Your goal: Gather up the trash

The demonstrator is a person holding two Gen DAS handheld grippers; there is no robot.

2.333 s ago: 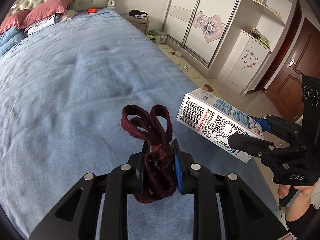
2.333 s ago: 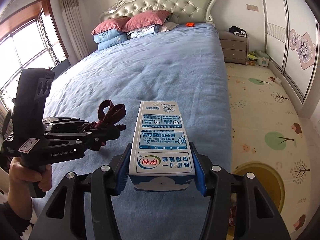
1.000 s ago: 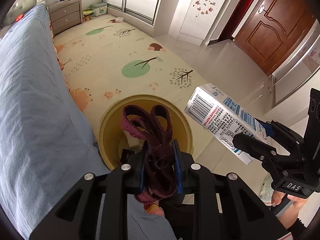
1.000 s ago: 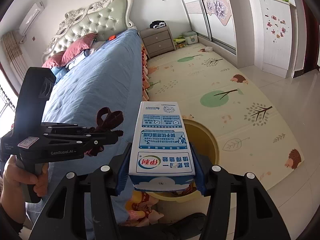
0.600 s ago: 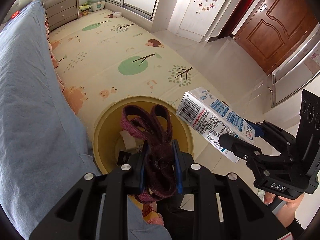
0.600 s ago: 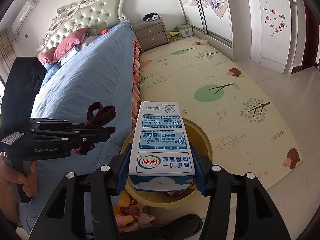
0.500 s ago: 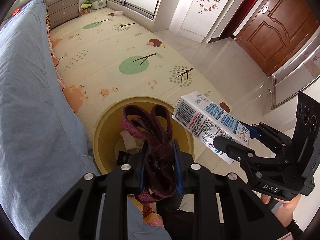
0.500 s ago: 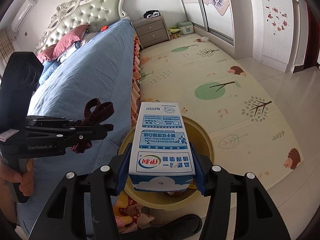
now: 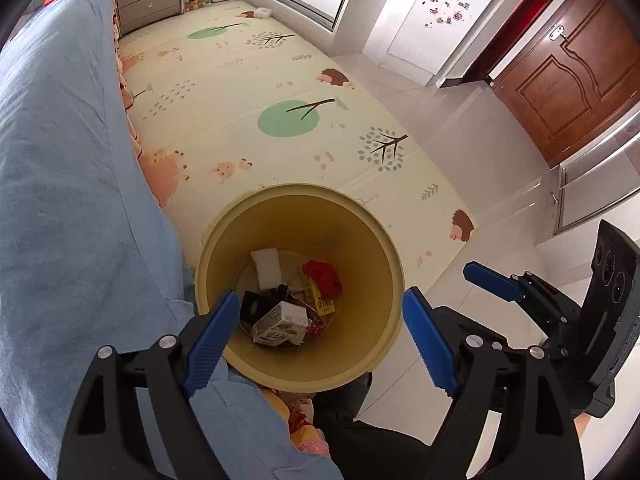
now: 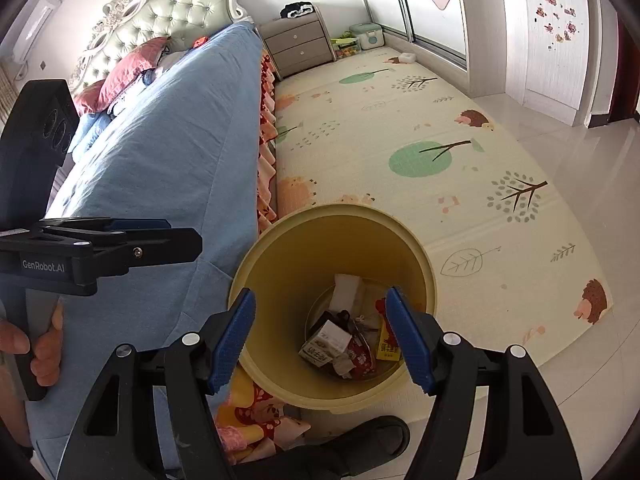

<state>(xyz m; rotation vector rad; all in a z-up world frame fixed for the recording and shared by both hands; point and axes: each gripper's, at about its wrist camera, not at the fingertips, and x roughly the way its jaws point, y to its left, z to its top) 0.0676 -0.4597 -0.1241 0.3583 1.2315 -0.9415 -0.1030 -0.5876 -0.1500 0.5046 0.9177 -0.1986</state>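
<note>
Both grippers are held over a yellow bin that stands on the floor just beside the bed, at the edge of a play mat. The left gripper is seen with its blue-padded fingers spread wide and opening, and nothing is held between them. The right gripper is likewise opening, its fingers apart and empty. In the right wrist view the left gripper is seen from the side, gripped by a hand at the frame's left edge.

At the bottom of the bin a milk carton is seen lying on its side among other trash: a white sponge, a red cloth and a yellow packet. A dark strap cannot be made out with certainty among the dark items there.
</note>
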